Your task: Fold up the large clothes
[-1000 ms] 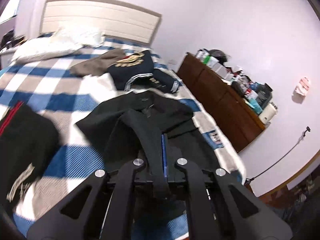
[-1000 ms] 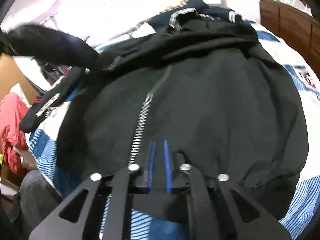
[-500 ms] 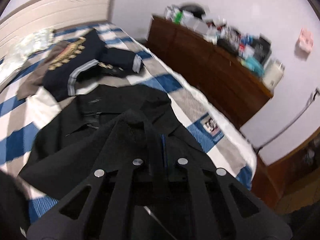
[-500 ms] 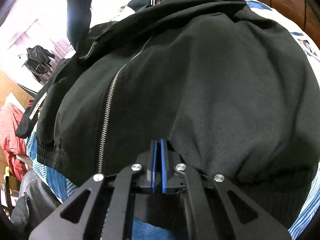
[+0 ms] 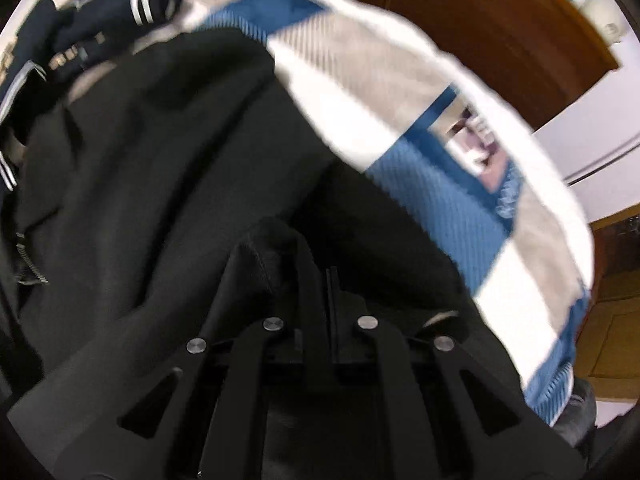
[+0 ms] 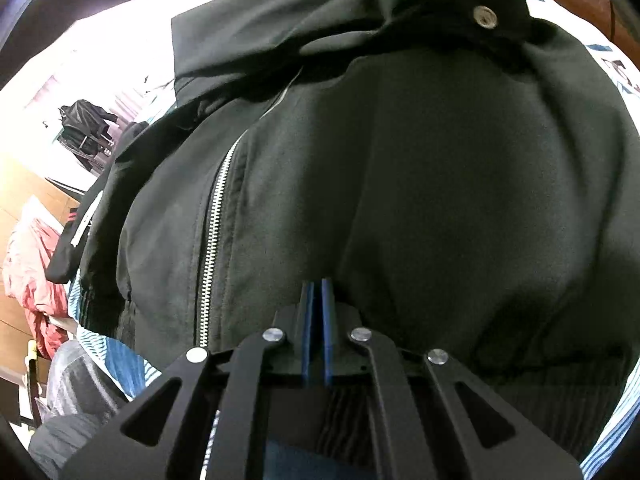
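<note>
A black zip-up jacket is spread front-up across a bed covered by a blue, white and grey checked bedspread. In the right wrist view the jacket fills most of the picture. A silver zipper runs up its front, left of centre, and a round metal snap button is seen near the top, on bunched black fabric. The ribbed hem lies nearest the camera, at the edge of the bed.

The right gripper is seen with its two blue-lined fingers pressed together over the jacket's lower edge. It cannot be told from the picture whether any cloth is caught between them.

In the left wrist view, which is blurred, the left gripper points steeply down at the jacket. Its fingers are brought together, and a fold of black jacket fabric is draped up over the left finger and appears pinched between the two.

Beyond the jacket, a dark navy garment with white stripes is laid toward the head of the bed. A brown wooden dresser stands beside the bed, against a pale wall.

At the left edge of the right wrist view, a red garment is heaped beside the bed, and a dark garment on a rack is seen farther off in a brightly lit part of the room.
</note>
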### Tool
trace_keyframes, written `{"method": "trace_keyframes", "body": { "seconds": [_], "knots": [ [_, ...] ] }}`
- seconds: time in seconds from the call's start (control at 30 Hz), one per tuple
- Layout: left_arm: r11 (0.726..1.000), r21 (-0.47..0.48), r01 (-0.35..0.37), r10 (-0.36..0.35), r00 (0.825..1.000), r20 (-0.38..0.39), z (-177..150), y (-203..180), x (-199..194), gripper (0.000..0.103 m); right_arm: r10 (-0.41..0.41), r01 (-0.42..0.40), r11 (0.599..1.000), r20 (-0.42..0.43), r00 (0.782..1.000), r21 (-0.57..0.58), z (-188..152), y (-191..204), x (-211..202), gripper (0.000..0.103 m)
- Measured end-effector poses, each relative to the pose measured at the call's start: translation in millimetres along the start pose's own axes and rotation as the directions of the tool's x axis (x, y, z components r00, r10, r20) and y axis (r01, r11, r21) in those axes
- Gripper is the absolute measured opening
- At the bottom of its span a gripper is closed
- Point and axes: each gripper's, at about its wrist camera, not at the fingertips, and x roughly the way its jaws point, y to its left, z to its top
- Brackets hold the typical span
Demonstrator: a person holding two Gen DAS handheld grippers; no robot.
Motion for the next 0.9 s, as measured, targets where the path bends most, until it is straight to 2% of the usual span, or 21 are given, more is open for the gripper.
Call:
{"method": "trace_keyframes", "body": {
  "seconds": [0.1, 0.23, 0.27, 0.33, 0.37, 0.4, 0.53, 0.67, 0.7, 0.73, 0.77, 0.83, 0.9],
  "knots": [
    [1.0, 0.001, -0.031, 0.031, 0.998, -0.057, 0, 0, 26, 0.006, 0.003, -0.003, 1.0, -0.001, 1.0, -0.003, 0, -1, 0, 0.004],
    [0.999, -0.021, -0.031, 0.03, 0.999, -0.025, -7, 2, 15, 0.007, 0.012, -0.012, 1.0, 0.006, 1.0, 0.001, 0, -6, -3, 0.004],
    [0.999, -0.029, -0.03, 0.03, 1.0, -0.002, -11, 3, 8, 0.012, 0.014, -0.014, 1.0, 0.01, 1.0, -0.001, 0, -6, -4, 0.004],
    [0.998, -0.057, -0.023, 0.026, 0.999, 0.041, -20, 5, -8, 0.034, 0.014, -0.014, 1.0, 0.019, 1.0, -0.015, -1, -6, -6, 0.004],
    [0.997, -0.073, -0.02, 0.024, 0.998, 0.059, -23, 5, -15, 0.064, 0.016, -0.015, 1.0, 0.022, 1.0, -0.02, 0, -6, -6, 0.004],
    [0.996, -0.09, -0.017, 0.025, 0.996, 0.085, -28, 5, -25, 0.085, 0.017, -0.017, 1.0, 0.025, 1.0, -0.022, 0, -7, -7, 0.004],
    [0.995, -0.097, -0.004, 0.023, 0.981, 0.191, -48, 2, -71, 0.086, 0.023, -0.022, 0.999, 0.04, 0.999, -0.024, -1, -9, -12, 0.004],
    [0.99, -0.13, 0.051, -0.012, 0.958, 0.285, -94, 5, -118, 0.086, 0.056, -0.057, 0.998, 0.05, 0.997, 0.007, 0, -14, -22, 0.012],
    [0.99, -0.133, 0.054, -0.011, 0.953, 0.302, -111, 6, -128, 0.086, 0.061, -0.062, 0.998, 0.067, 0.996, 0.022, 1, -17, -29, 0.016],
    [0.989, -0.137, 0.054, -0.007, 0.947, 0.321, -129, 6, -137, 0.086, 0.07, -0.074, 0.997, 0.092, 0.993, 0.033, 3, -20, -36, 0.026],
    [0.989, -0.139, 0.052, -0.003, 0.943, 0.332, -135, 0, -138, 0.086, 0.08, -0.085, 0.995, 0.108, 0.991, 0.043, 4, -23, -42, 0.032],
    [0.984, -0.172, 0.045, 0.022, 0.929, 0.369, -178, 6, -151, 0.087, 0.081, -0.092, 0.994, 0.16, 0.984, 0.066, 7, -29, -58, 0.042],
    [0.978, -0.209, 0.016, 0.067, 0.92, 0.385, -210, 9, -156, 0.088, 0.096, -0.113, 0.99, 0.2, 0.975, 0.079, 11, -32, -72, 0.047]
  ]
}}
